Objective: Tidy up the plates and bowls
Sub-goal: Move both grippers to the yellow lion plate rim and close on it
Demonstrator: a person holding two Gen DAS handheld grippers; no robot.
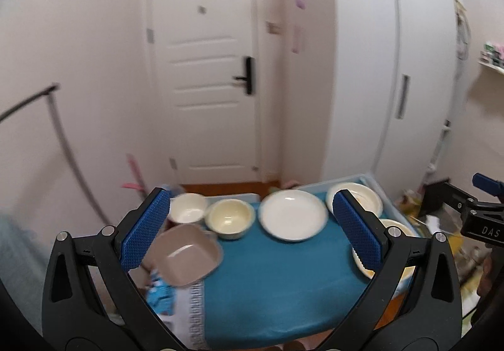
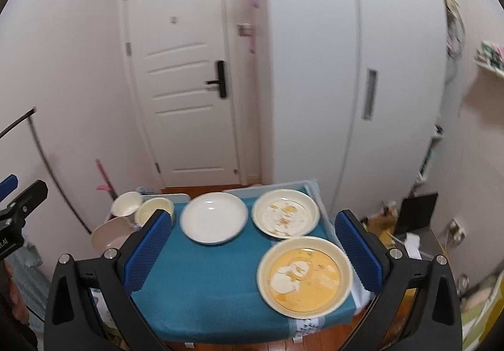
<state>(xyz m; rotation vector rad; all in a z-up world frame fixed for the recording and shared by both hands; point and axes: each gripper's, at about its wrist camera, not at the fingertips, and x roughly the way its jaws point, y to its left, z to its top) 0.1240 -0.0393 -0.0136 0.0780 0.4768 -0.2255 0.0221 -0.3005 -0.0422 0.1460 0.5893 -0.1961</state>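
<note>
Both grippers hover wide open and empty, left gripper (image 1: 250, 225) facing the bowls (image 1: 231, 218) far left and right gripper (image 2: 253, 251) over the stained plates (image 2: 304, 276) near right of the table (image 2: 220, 297), likely lining up first picks

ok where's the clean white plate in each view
Left wrist: the clean white plate sits right of centre on the teal cloth, between the open jaws.
Right wrist: it sits left of centre, at the cloth's far edge.
Shared landmark: the cream bowl just left of the plate in both views.
</note>
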